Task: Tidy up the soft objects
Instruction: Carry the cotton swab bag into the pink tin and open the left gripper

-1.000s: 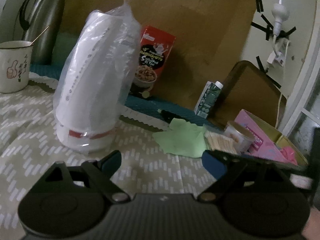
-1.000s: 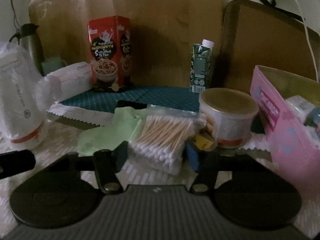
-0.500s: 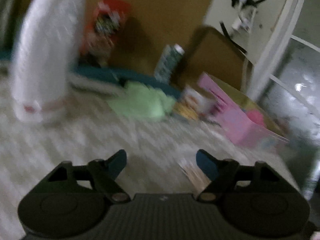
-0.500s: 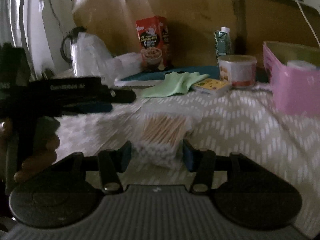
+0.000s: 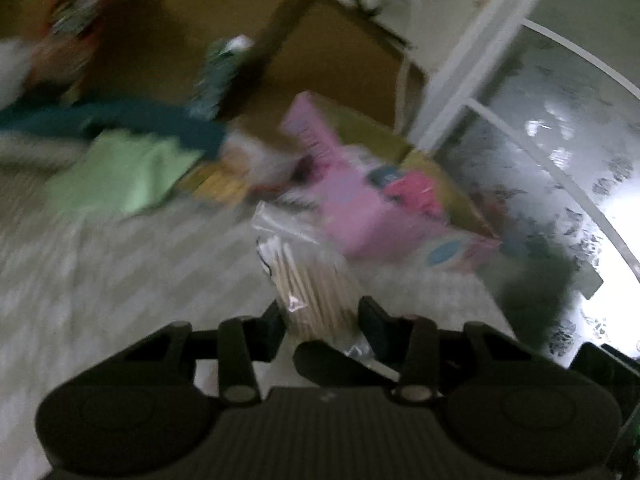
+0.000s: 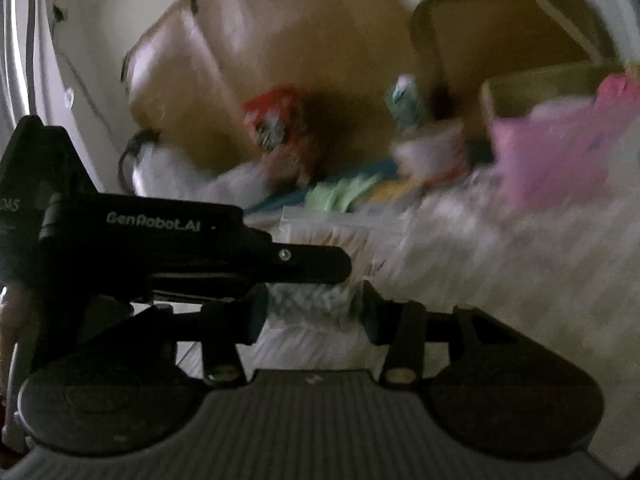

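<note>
Left tool (image 5: 320,322) and right tool (image 6: 314,310) level, low over table, both clamping cotton swab bag (image 5: 310,280).

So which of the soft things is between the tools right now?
The clear bag of cotton swabs, between the left tool; the green cloth lies apart, farther back on the table.

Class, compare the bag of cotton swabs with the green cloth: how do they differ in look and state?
The bag of cotton swabs is clear plastic showing pale sticks; the green cloth is plain, opaque. The bag sits between the jaws of the right gripper and left gripper; the cloth lies untouched on the table, farther back. Both are soft.
</note>
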